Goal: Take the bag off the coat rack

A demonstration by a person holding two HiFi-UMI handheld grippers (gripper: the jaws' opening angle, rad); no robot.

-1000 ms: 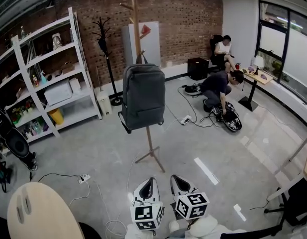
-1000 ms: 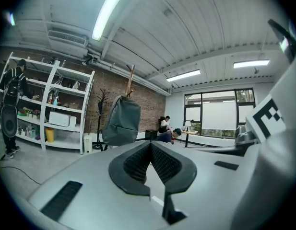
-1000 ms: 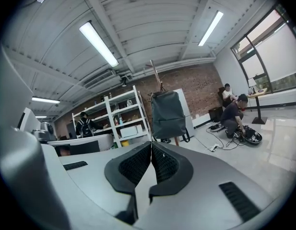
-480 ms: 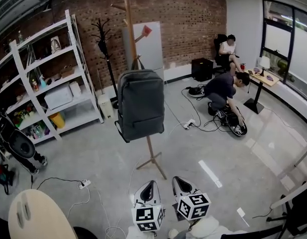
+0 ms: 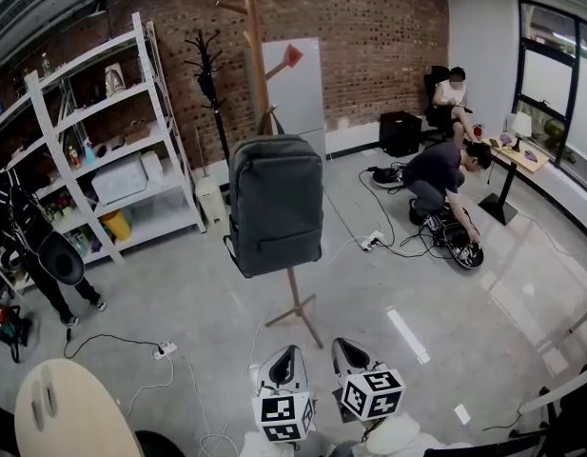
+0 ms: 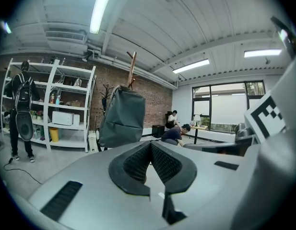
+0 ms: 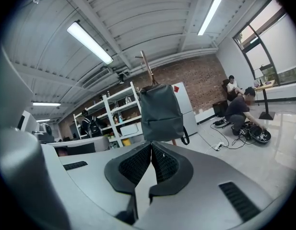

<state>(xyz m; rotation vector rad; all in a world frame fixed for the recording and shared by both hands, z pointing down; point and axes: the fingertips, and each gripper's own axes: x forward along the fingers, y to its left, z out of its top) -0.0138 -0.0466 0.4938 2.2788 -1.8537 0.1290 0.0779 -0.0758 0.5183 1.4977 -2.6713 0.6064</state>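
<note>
A dark grey backpack (image 5: 275, 205) hangs by its top loop on a wooden coat rack (image 5: 255, 48) in the middle of the floor. It also shows in the left gripper view as the backpack (image 6: 123, 117) and in the right gripper view as the backpack (image 7: 160, 114), well ahead of both jaws. My left gripper (image 5: 284, 357) and right gripper (image 5: 345, 350) sit side by side at the bottom of the head view, some way short of the rack's feet (image 5: 295, 310). Both are shut, pads together, with nothing between them.
White shelving (image 5: 93, 150) lines the left wall, and a person in black (image 5: 31, 250) stands by it. A black coat stand (image 5: 210, 74) stands at the brick wall. Two people (image 5: 443, 174) are at the right with cables (image 5: 374, 242) on the floor. A round table (image 5: 69, 412) is near left.
The view has drawn nearer to the coat rack and the bag looks larger. A person in black has come into view at the left shelving. Both grippers stay shut.
</note>
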